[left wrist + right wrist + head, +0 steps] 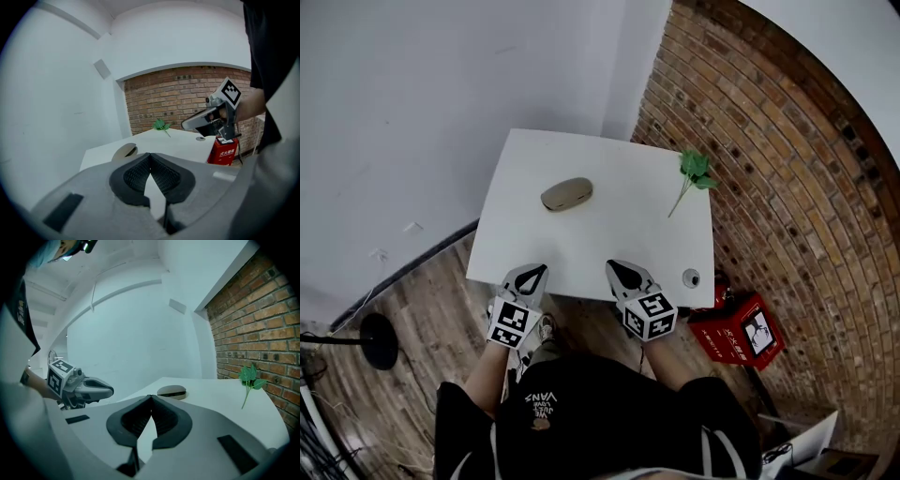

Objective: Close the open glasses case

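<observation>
**Glasses case (567, 194) ahead, untouched**

I held the left gripper (539, 270) and the right gripper (614, 266) side by side over the near edge of the white worktop (609, 244). Each was pressed together on nothing. The tan case lay well ahead of both, closer to the left gripper's line, with a dark slit between its halves. A green sprig (694, 173) lay ahead, right of the right gripper.

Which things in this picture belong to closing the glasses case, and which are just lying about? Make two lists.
Belong to the job:
- glasses case, lid slightly ajar
- left gripper, shut, empty
- right gripper, shut, empty

Just lying about:
- leafy sprig
- small round thing near the right gripper
- red box
</observation>
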Demonstrator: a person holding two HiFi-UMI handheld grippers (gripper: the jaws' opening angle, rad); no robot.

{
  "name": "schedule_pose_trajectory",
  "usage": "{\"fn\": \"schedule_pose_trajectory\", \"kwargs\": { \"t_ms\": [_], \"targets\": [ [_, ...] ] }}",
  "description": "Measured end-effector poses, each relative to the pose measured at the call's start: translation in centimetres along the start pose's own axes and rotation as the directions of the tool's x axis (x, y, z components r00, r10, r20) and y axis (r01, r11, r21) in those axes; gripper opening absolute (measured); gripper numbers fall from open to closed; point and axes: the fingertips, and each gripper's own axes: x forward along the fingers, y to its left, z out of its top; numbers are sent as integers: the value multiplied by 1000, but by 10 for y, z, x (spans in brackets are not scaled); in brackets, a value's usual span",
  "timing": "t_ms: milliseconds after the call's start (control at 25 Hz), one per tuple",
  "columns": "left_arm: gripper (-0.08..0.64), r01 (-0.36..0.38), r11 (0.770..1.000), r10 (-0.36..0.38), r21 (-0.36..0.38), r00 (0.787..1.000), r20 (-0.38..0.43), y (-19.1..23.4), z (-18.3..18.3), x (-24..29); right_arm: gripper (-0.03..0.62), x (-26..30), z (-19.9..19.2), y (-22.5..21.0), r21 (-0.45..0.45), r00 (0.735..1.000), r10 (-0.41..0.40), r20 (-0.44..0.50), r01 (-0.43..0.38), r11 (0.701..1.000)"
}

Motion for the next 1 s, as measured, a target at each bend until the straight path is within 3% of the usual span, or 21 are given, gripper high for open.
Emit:
{"fn": "schedule_pose_trajectory", "kwargs": {
  "t_ms": [400,1000],
  "targets": [
    [6,-34,998,35,-47,999,15,-45,-2,-29,0,-41,-22,10,-9,1000,30,-6,-30,1000],
    [6,-79,996,80,-46,997,5,-101,-12,-59,0,-86,-58,27,-9,997,67,-38,-67,998]
  ]
}}
